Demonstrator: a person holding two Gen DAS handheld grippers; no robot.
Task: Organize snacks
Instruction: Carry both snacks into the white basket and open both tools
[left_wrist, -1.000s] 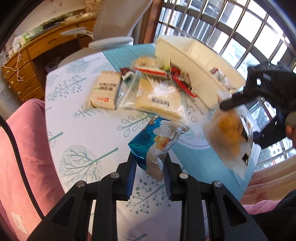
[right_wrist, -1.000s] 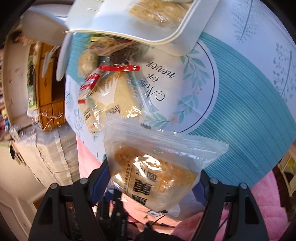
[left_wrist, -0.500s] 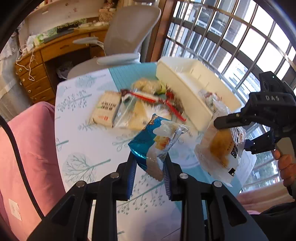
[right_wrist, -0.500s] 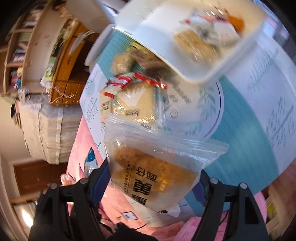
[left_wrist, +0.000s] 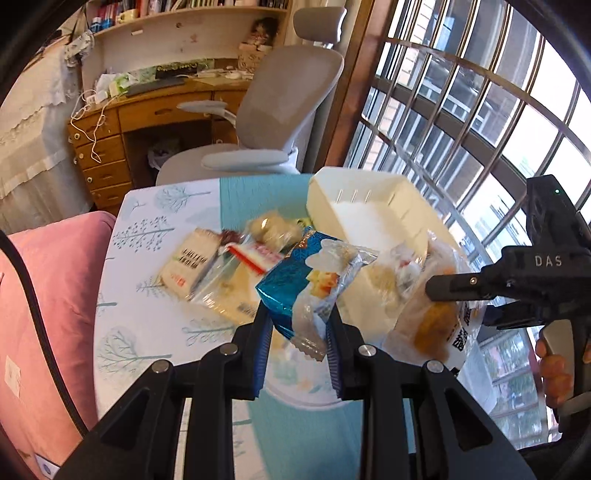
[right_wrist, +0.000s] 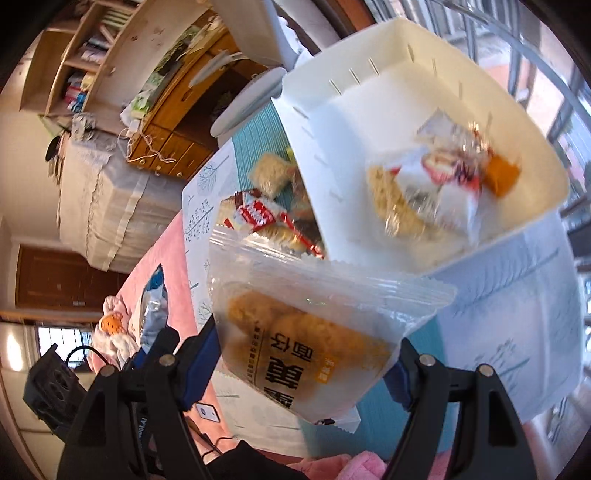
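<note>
Snacks (left_wrist: 229, 273) loose on table (left_wrist: 147, 332), beside white bin (left_wrist: 369, 214). Blue packet (left_wrist: 306, 291) pinched in left hand-held gripper (left_wrist: 297, 332), jaws closed tight on its lower end, lifted above table. Clear bag (right_wrist: 303, 343) with golden pastry clamped across its width in right hand-held gripper (right_wrist: 306, 373), raised near bin's open side. Inside bin (right_wrist: 369, 96): few wrapped items (right_wrist: 436, 184), blurred, perhaps rice cakes and one orange piece. Grey chair (left_wrist: 280, 110) behind table.
</note>
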